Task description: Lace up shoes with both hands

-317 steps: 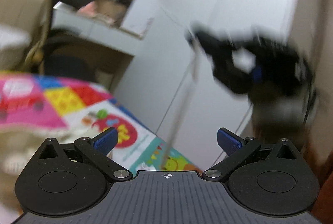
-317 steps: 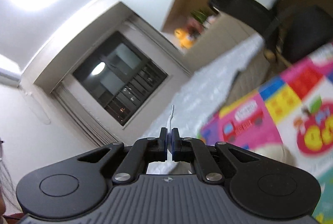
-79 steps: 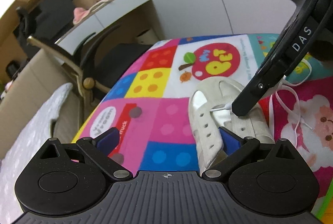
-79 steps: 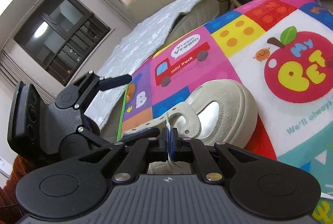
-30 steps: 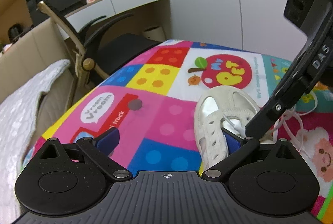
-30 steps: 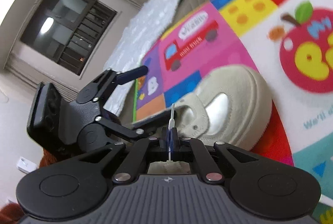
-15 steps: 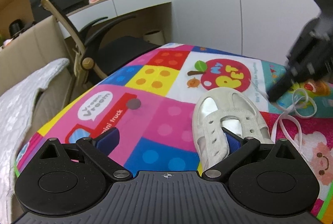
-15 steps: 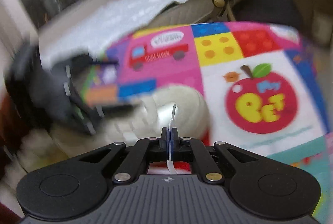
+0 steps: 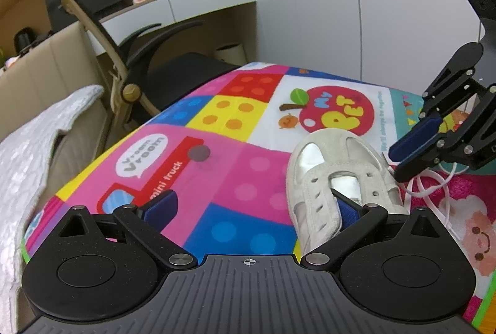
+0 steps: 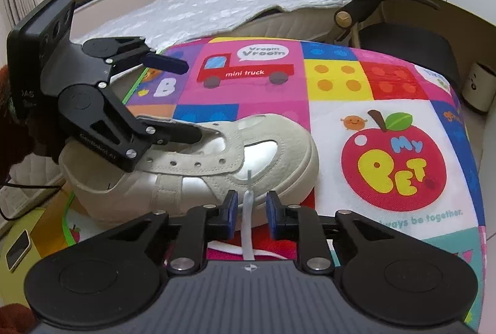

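A pale suede shoe (image 10: 248,154) lies on its side on the play mat, toe toward the apple print. My left gripper (image 9: 252,208) is open wide; its right finger (image 9: 344,210) sits inside the shoe's (image 9: 334,166) opening between the eyelet flaps, and the other finger hangs free over the mat. My right gripper (image 10: 251,210) is beside the shoe's sole with its jaws opening. The white lace (image 10: 249,219) runs between its pads, which do not press on it. The rest of the lace (image 9: 448,203) lies looped on the mat under the right gripper (image 9: 396,165).
The colourful play mat (image 9: 217,123) covers the surface. An office chair (image 9: 173,70) stands past its far edge, next to a bed with a grey quilt (image 10: 217,5). A phone (image 10: 17,250) lies at the mat's near left. A small white bin (image 10: 479,86) stands by the wall.
The right gripper has rolled upright and drawn away from the eyelets to the shoe's side, and its pads have parted from the lace tip. The left gripper has stayed in the shoe.
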Demonstrator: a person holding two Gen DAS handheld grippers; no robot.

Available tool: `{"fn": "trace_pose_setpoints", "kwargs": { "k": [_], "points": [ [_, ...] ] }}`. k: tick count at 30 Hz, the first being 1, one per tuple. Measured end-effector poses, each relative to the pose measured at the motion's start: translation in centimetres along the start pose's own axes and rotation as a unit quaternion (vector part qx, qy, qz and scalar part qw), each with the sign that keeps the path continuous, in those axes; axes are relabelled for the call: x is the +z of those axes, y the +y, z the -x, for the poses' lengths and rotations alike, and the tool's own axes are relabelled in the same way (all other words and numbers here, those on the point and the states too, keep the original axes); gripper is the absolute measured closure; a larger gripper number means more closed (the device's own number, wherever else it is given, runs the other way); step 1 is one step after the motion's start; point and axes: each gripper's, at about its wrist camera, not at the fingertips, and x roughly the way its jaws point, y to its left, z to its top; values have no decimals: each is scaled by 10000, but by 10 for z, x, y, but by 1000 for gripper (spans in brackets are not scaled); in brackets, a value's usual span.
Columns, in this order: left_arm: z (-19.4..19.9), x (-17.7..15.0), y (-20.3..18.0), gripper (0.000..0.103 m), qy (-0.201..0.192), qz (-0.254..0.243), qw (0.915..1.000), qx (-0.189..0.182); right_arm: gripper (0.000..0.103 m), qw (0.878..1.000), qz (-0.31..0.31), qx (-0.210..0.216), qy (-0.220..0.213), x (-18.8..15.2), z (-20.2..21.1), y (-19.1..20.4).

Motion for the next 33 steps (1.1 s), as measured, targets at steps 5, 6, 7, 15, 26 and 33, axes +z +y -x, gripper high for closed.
{"fn": "trace_pose_setpoints", "kwargs": {
  "k": [5, 6, 7, 15, 26, 33],
  "points": [
    [0, 1, -1, 1, 59, -56, 10000, -4, 97, 9995, -108, 295, -77, -4, -2, -7],
    [-1, 2, -1, 1, 72, -71, 9999, -12, 99, 9992, -155, 347, -92, -5, -3, -8],
    [-1, 2, -2, 1, 85, -86, 9999, -19, 100, 9992, -154, 357, -118, -6, -2, -7],
    [0, 2, -5, 1, 35, -163, 9998, 86, 102, 9932, -620, 878, -455, 15, 11, -12],
    [3, -6, 2, 1, -164, 75, 9998, 44, 102, 9732, -1551, 1638, 446, 41, -34, -24],
    [1, -11, 6, 1, -306, 266, 9991, -79, 102, 9650, -1746, 1675, 1013, 48, -50, -29]
  ]
}}
